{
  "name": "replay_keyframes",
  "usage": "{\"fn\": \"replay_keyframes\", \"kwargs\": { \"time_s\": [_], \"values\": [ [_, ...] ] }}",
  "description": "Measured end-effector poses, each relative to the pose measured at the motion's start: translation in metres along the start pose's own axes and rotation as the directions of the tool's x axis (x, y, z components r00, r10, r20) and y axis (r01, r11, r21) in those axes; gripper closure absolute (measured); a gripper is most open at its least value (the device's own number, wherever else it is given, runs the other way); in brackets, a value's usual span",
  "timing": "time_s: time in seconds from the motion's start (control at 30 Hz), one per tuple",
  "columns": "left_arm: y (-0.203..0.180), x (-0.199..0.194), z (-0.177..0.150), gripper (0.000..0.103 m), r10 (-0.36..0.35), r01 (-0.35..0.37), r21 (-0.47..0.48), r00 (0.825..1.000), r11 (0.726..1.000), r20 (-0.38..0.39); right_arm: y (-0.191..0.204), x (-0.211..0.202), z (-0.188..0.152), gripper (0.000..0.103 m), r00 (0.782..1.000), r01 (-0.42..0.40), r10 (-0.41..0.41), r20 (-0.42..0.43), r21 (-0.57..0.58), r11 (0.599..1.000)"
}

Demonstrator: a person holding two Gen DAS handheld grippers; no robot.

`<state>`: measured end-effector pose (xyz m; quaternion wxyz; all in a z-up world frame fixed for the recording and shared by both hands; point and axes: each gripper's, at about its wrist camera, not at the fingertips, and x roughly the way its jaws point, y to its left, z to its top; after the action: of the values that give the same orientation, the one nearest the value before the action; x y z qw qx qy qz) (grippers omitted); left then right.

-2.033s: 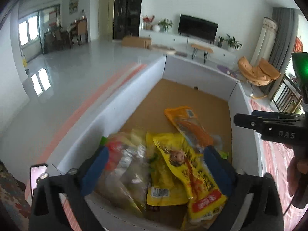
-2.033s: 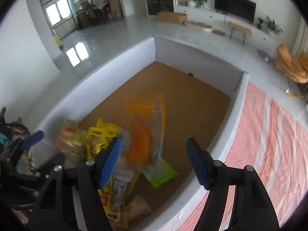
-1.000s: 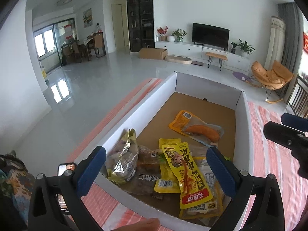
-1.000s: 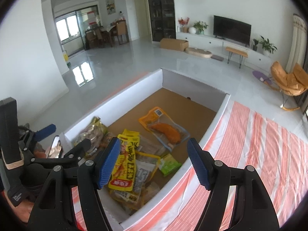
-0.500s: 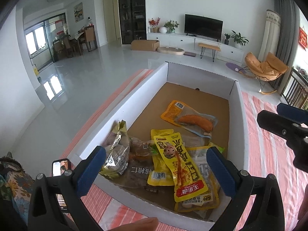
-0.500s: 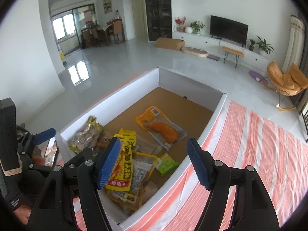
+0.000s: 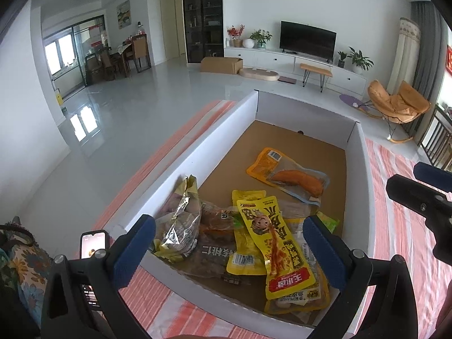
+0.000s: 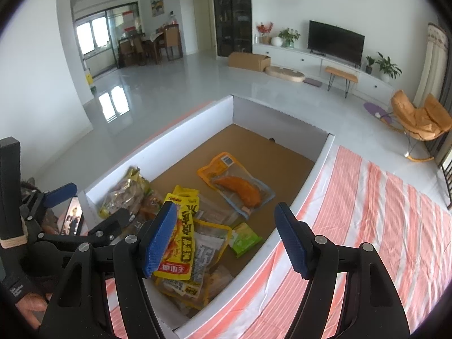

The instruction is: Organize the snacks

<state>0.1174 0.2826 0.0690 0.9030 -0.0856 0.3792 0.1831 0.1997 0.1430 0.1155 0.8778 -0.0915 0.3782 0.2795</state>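
Note:
A white cardboard box with a brown floor holds several snack packets. A yellow packet with a cartoon face lies on the near pile, a crinkled foil bag sits at the left, and an orange-edged packet with a sweet potato lies further in. My left gripper is open and empty above the box's near edge. My right gripper is open and empty over the box's right wall. The yellow packet, the sweet potato packet and a small green packet show in the right wrist view.
The box stands on an orange and white striped cloth. A phone lies at the box's near left corner. Beyond is a living room floor with a TV unit and an orange chair.
Both grippers have pulled back and up from the box. The snacks that were blurred in motion two seconds ago now lie still in the box.

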Motion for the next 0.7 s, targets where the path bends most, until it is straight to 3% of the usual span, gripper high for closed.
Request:
{"fn": "replay_keyframes", "kwargs": {
  "time_s": [0.7],
  "values": [
    [0.008, 0.007, 0.000, 0.000, 0.007, -0.007, -0.011, 1.000, 1.000, -0.010, 0.007, 0.013, -0.004, 0.028, 1.000, 0.000, 0.000, -0.020, -0.014, 1.000]
  ]
}}
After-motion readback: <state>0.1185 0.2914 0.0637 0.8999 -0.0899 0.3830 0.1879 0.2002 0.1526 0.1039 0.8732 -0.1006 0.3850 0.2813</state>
